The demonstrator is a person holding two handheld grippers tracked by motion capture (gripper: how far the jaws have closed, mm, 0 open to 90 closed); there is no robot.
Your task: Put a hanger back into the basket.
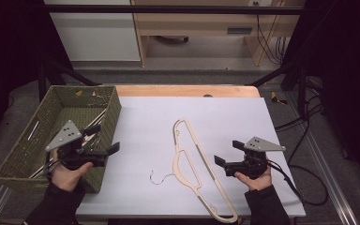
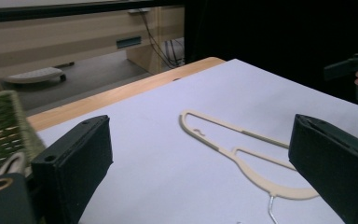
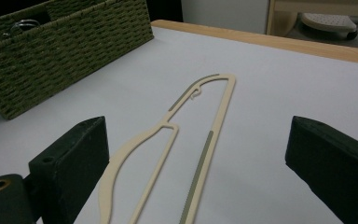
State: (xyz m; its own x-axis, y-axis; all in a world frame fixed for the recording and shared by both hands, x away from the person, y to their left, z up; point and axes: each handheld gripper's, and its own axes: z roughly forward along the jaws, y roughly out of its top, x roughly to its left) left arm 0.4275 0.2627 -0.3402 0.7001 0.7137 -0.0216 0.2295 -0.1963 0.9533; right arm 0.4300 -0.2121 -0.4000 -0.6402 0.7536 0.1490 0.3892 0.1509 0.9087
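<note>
Cream hanger lies flat on the white counter, centre of the high view, long axis running from about 11 o'clock down to 5 o'clock, wire hook sticking out at its 9 o'clock side. Left hand-held gripper sits at 9 o'clock of the hanger, over the near right corner of the green woven basket, jaws spread wide, nothing between them, pointing toward 3 o'clock. In the left gripper view the hanger lies beyond the gap between the jaws, clear of both. Right hand-held gripper is at 3 o'clock of the hanger, near but not touching, jaws wide and empty, pointing toward 9 o'clock. In the right gripper view the hanger runs up between the two jaws on the counter, with the basket at 10 o'clock. Basket holds a few light objects, too small to identify.
</note>
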